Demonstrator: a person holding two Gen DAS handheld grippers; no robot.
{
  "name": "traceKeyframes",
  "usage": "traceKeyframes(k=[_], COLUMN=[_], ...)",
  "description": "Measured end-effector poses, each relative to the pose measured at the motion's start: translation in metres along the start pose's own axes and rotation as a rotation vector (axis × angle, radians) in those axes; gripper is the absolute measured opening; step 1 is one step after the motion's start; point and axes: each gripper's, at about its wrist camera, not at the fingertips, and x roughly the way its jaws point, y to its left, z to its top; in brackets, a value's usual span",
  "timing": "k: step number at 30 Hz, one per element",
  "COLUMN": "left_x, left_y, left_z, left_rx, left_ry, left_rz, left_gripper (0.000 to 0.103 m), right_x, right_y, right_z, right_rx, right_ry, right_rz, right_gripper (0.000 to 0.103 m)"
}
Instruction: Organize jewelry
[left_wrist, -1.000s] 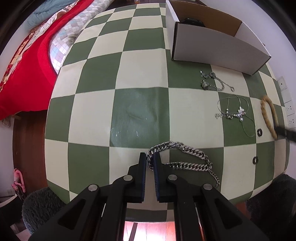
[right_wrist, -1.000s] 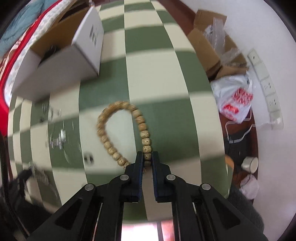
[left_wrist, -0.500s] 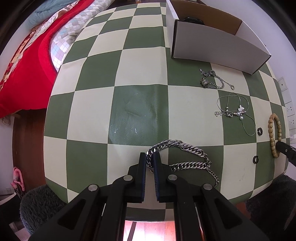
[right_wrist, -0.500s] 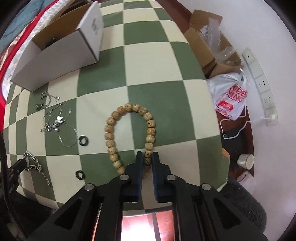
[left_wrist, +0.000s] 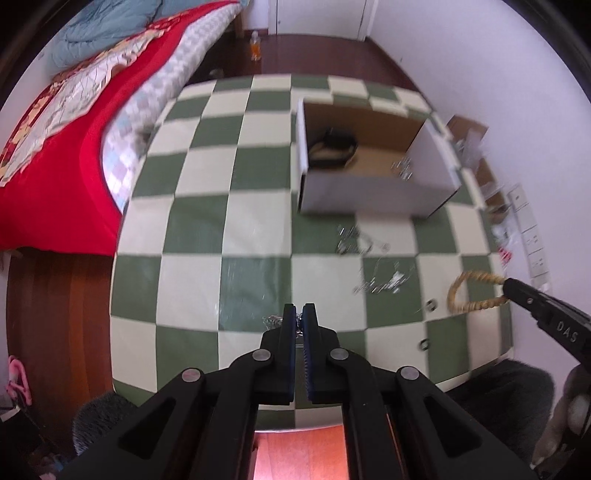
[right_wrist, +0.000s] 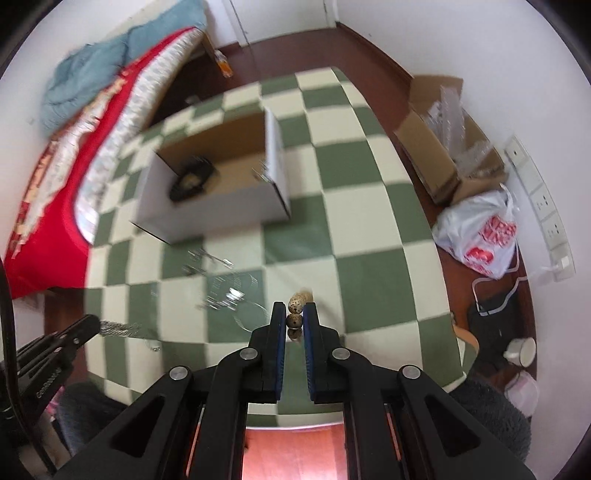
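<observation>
Both lifting: left hand-held gripper (left_wrist: 300, 317) is clenching the silver chain (right_wrist: 122, 328), right hand-held gripper (right_wrist: 294, 316) is gripping the bead bracelet (left_wrist: 468, 292). Next: carrying both over the open cardboard box (left_wrist: 373, 192) and releasing.

My left wrist view sits just behind the left gripper (left_wrist: 299, 314) and looks forward along its fingers, angled down over the near edge of the checkered table (left_wrist: 221, 177) toward the open box (left_wrist: 373, 192) at the far side. My right wrist view does the same behind the right gripper (right_wrist: 294, 314), looking from further right, with the box (right_wrist: 207, 210) up and left of centre. Both are raised above the tabletop. They share the table (right_wrist: 362, 236), the box, the red bed (left_wrist: 55, 155) (right_wrist: 40, 229) and each other's gripper: the right one enters my left view at the right edge (left_wrist: 509, 286), the left one my right view at lower left (right_wrist: 90, 325).
</observation>
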Motion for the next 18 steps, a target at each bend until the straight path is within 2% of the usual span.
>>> traceKeyframes(k=[11, 18], left_x=[-0.057, -0.058], left_y=[-0.02, -0.031], left_z=[0.07, 0.132], left_rx=[0.021, 0.043], left_ry=[-0.123, -0.143], left_rz=[-0.105, -0.128], left_gripper=[0.001, 0.001], right_x=[-0.051, -0.04], right_y=[0.031, 0.053], right_z=[0.06, 0.11], right_rx=[-0.059, -0.055], right_ry=[-0.11, -0.12], right_rz=[0.098, 0.128], right_gripper=[0.009, 0.009])
